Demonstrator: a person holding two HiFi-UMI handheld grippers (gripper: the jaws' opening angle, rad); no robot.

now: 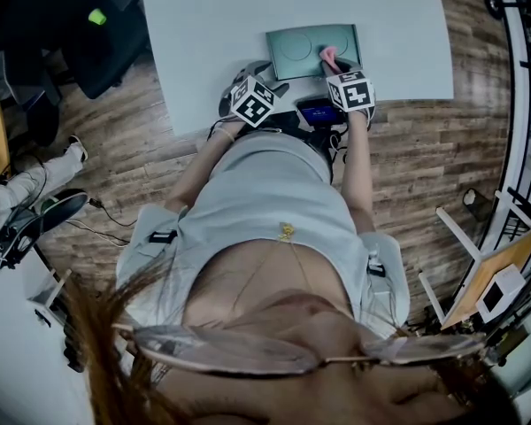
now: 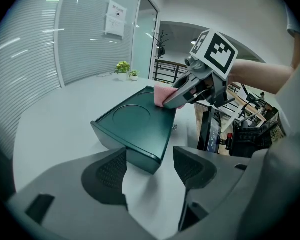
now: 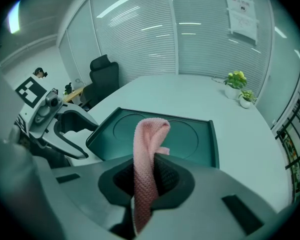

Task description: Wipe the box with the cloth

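Note:
A dark green flat box [image 1: 312, 49] [image 2: 138, 125] [image 3: 180, 136] with two round recesses in its top lies on the pale table near its front edge. My right gripper [image 3: 147, 176] [image 1: 336, 63] [image 2: 171, 103] is shut on a pink knitted cloth [image 3: 149, 154] [image 1: 329, 56] [image 2: 161, 94]. The cloth's folded end hangs over the box's near right part. My left gripper [image 2: 149, 171] [image 1: 264, 76] stands open just off the box's near left corner, with nothing between its fingers.
The pale table [image 1: 212, 34] spreads beyond the box. Small potted plants [image 3: 238, 86] [image 2: 125, 69] stand at its far side. A black office chair [image 3: 103, 76] [image 1: 97, 34] is at the left. A railing [image 1: 522, 104] runs along the right. Wooden frames [image 1: 487, 268] lean on the floor.

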